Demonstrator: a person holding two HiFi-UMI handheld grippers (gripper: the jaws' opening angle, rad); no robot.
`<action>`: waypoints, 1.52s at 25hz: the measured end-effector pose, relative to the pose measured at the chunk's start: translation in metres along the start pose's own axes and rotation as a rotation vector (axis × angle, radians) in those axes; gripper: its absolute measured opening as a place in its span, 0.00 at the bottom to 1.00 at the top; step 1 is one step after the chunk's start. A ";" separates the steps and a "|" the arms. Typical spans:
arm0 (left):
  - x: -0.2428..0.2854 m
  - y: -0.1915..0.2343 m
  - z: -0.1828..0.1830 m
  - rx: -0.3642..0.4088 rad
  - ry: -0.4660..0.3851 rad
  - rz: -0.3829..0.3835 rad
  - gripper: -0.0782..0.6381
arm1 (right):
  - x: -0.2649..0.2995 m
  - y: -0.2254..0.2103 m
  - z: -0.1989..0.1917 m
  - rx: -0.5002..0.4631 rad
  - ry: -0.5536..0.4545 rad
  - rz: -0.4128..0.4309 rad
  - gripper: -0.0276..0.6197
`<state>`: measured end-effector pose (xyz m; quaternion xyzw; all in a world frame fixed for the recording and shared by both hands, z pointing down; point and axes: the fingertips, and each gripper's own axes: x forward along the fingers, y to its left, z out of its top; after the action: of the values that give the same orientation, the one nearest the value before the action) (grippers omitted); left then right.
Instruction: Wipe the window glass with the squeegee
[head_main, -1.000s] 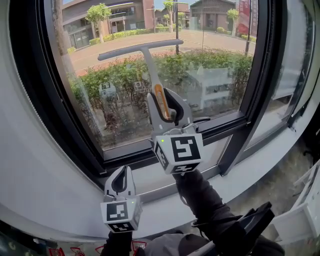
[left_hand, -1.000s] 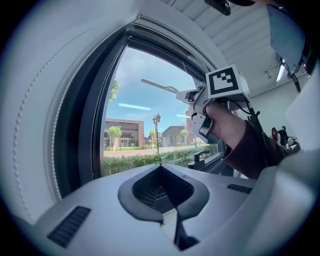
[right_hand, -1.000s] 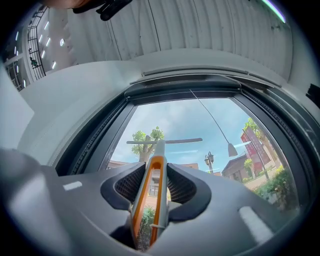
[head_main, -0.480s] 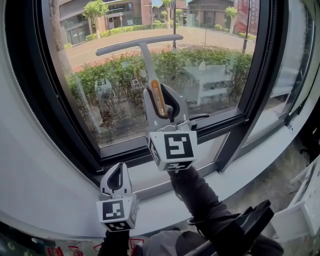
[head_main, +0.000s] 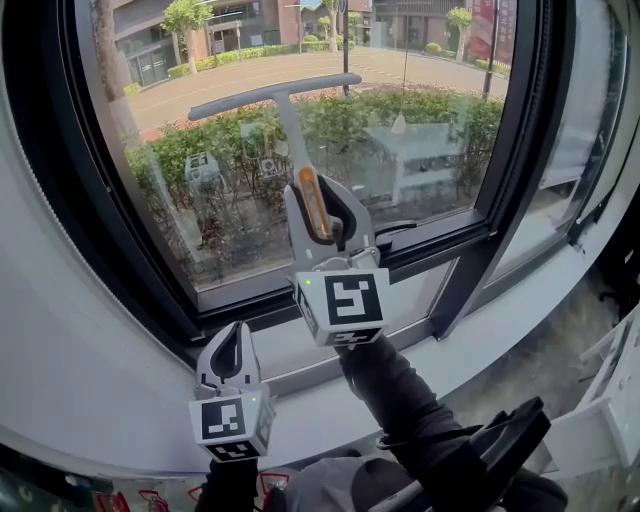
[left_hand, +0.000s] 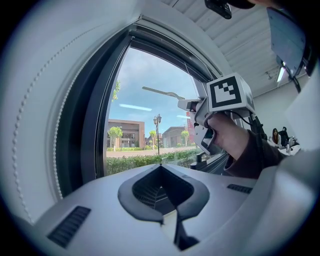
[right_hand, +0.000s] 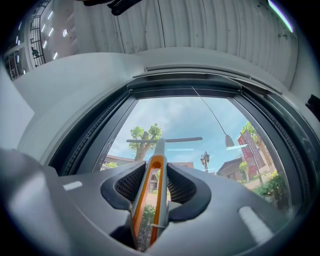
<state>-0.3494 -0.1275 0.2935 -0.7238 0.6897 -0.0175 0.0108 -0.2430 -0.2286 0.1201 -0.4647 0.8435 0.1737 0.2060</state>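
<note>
My right gripper (head_main: 322, 205) is shut on the orange and grey handle of the squeegee (head_main: 287, 128), whose grey blade (head_main: 271, 94) lies across the window glass (head_main: 420, 110) in its upper middle part. In the right gripper view the squeegee (right_hand: 156, 172) stands between the jaws and its blade (right_hand: 165, 140) crosses the glass ahead. My left gripper (head_main: 229, 352) hangs low over the white sill (head_main: 130, 400), shut with nothing in it. In the left gripper view the right gripper (left_hand: 197, 117) and the squeegee blade (left_hand: 162, 92) show against the sky.
A black window frame (head_main: 525, 130) runs down the right of the pane, with a second pane (head_main: 590, 100) beyond it. White wall (head_main: 40, 330) curves round the left. A dark bag or chair part (head_main: 490, 455) lies below the right arm.
The squeegee and right gripper have slid slightly left and down on the glass. The left gripper has hardly moved.
</note>
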 end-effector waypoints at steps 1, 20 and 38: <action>0.000 0.000 0.000 0.000 0.000 0.000 0.11 | -0.001 0.000 -0.002 -0.001 0.004 0.000 0.24; -0.009 -0.003 -0.007 0.010 0.009 -0.005 0.11 | -0.033 0.011 -0.045 0.004 0.078 -0.002 0.24; -0.017 -0.010 -0.013 0.010 0.037 -0.021 0.11 | -0.067 0.016 -0.088 0.029 0.174 -0.006 0.24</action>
<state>-0.3411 -0.1100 0.3071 -0.7306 0.6819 -0.0343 0.0016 -0.2410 -0.2152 0.2311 -0.4774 0.8593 0.1199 0.1390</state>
